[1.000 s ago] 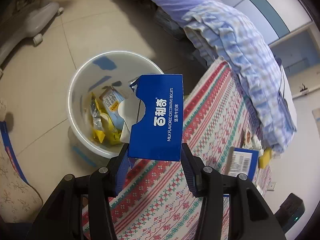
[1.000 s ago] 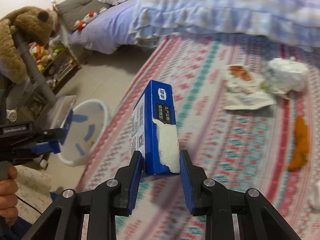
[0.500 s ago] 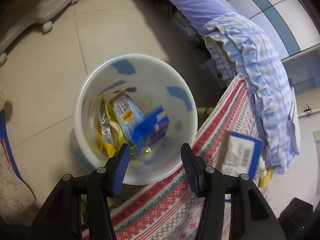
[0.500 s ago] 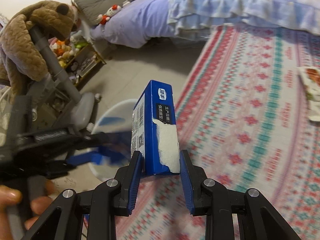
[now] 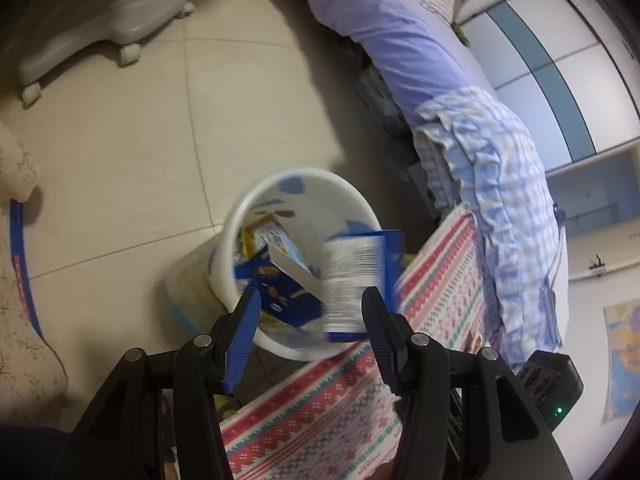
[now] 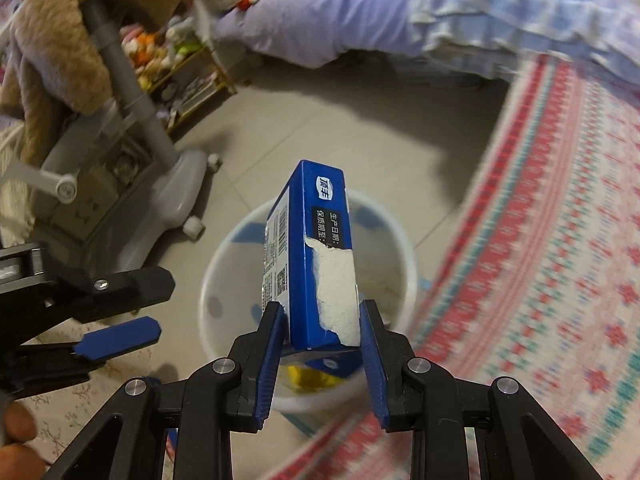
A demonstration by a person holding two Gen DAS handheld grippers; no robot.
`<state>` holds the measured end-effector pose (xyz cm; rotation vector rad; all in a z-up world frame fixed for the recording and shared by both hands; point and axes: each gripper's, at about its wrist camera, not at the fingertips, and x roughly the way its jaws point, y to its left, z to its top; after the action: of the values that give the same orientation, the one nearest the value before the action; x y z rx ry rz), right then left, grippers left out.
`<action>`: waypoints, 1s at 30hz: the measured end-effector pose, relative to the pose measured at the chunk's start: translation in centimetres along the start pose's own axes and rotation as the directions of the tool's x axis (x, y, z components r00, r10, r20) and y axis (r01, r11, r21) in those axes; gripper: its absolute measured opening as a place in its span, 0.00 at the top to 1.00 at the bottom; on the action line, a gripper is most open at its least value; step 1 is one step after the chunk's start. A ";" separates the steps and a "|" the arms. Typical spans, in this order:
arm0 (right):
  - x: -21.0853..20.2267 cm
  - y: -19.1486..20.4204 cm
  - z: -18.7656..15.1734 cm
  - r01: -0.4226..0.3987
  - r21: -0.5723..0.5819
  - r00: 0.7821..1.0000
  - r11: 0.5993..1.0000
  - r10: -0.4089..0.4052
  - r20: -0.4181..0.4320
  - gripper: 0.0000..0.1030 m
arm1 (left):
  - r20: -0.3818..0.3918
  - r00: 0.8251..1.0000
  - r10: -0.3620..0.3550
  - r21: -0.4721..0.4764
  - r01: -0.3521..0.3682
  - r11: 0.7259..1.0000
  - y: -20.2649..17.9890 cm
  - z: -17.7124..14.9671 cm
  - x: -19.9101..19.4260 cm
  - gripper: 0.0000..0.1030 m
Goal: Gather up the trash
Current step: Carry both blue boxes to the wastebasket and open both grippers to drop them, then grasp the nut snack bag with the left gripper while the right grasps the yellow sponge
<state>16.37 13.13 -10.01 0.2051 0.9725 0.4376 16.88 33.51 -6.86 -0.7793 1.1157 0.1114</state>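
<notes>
While the blue box [image 6: 316, 264] sits clamped upright in the right gripper [image 6: 322, 336] directly above the white bin [image 6: 224, 256], the drop seems due: spread the jaws. The left gripper [image 5: 310, 312] hangs beside the bin, jaws apart, empty.

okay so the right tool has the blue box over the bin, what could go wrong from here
1. The blue box is long and the white bin already holds wrappers, so it may lodge upright or tip out.
2. The left tool sits open beside the rim; the right tool could bump it.
3. The bin stands by the rug edge; a knock might topple it.
</notes>
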 end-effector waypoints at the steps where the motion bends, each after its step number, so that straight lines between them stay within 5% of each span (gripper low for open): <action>1: 0.6 0.5 0.1 -0.002 -0.009 1.000 1.000 0.002 -0.010 0.62 | 0.004 1.000 0.003 -0.006 -0.003 1.000 0.1 0.0 0.0 0.46; 3: 1.4 0.9 0.2 -0.001 -0.012 1.000 1.000 0.001 -0.017 0.53 | 0.001 1.000 0.008 -0.015 -0.008 1.000 0.3 0.0 0.1 0.46; 16: -2.9 -2.3 -0.9 0.043 0.062 0.999 0.997 -0.045 0.027 0.53 | -0.023 0.999 0.024 0.078 -0.023 0.997 -3.2 -2.7 0.8 0.46; 25: -9.3 -7.3 -2.8 0.144 0.116 0.987 0.983 -0.152 0.058 0.53 | -0.064 0.997 0.047 0.205 -0.033 0.978 -8.5 -7.5 2.2 0.46; 30: -14.0 -11.6 -3.9 0.203 0.176 0.974 0.963 -0.217 0.062 0.53 | -0.130 0.991 0.032 0.300 0.009 0.954 -12.5 -13.3 1.7 0.46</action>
<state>9.38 -3.62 -5.82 0.2673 0.9410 0.1503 13.16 15.63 -4.78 -0.5128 1.2301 -0.1015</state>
